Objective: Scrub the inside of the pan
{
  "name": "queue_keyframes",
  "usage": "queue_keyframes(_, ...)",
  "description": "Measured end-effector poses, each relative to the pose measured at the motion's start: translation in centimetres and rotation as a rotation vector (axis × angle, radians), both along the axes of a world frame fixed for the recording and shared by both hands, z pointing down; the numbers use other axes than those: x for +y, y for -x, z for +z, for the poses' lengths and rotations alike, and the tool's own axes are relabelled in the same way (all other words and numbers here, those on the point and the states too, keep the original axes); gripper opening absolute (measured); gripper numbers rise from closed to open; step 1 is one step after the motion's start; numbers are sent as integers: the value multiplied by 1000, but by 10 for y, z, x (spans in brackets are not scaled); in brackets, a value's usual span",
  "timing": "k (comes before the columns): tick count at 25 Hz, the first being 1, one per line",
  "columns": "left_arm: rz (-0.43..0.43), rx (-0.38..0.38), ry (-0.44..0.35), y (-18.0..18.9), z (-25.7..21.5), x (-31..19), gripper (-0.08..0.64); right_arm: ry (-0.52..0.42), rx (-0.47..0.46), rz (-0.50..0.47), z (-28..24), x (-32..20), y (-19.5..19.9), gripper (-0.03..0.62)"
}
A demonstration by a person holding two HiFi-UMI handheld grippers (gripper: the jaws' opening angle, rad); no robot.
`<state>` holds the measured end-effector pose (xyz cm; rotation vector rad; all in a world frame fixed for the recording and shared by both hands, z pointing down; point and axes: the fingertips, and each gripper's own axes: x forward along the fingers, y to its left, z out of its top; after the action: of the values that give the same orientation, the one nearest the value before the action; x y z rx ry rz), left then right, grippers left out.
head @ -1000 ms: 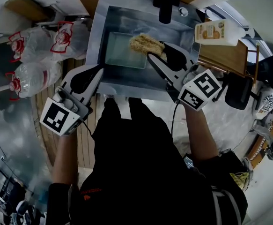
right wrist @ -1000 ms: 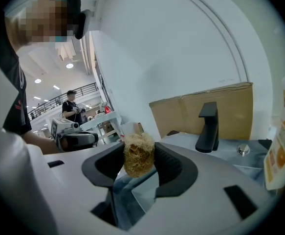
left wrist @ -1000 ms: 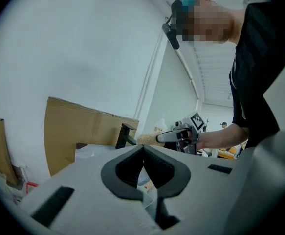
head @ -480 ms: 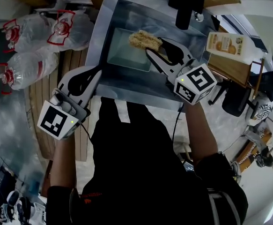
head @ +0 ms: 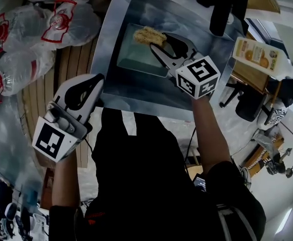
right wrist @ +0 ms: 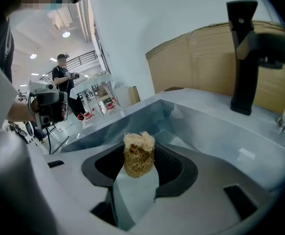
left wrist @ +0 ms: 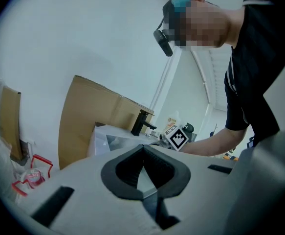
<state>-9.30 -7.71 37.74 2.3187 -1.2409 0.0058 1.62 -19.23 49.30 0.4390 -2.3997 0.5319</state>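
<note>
Two grippers in head view: right gripper [head: 156, 46] has the scrubber [head: 149, 35] at the far end of the pan [head: 136, 62], which sits in the sink [head: 113, 24]. Left gripper [head: 97, 82] hangs outside the rim.
Left gripper view: jaws together, nothing held.
Right gripper view: jaws clamped on scrubber.
Scrubbing looks barely under way; most of the interior is probably left.

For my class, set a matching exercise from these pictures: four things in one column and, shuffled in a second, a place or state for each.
Things
1. scrubber
2. pan
3. tap
4. left gripper

Places or states
A. shut and empty, outside the sink basin
B. lying in the sink
C. black, standing at the sink's far edge
D. clamped in the right gripper

Pairs: 1-D, 2-B, 3-C, 4-A
</note>
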Motion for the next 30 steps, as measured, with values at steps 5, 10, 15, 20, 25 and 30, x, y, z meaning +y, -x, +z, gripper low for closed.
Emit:
queue_keyframes(5,7,10,10,9,7,10,17,7,63,-27,32,5,13,192)
queue_keyframes(10,9,10,31,12,17,17,17,5,139,-40,59,4,10,192)
queue_keyframes(15,10,8,40,15,22,21,17,27,153,-27,72,5,9,190)
queue_keyframes(20,18,12,41,13,24,22,17,24,162,-23,73,5,9,190)
queue_keyframes(25,42,9,40,5,20,19,17,25,176,-22,72,5,5,190)
queue_keyframes(30,65,4,36,-9,15,12,17,25,217,-3,71,-1,-20,189)
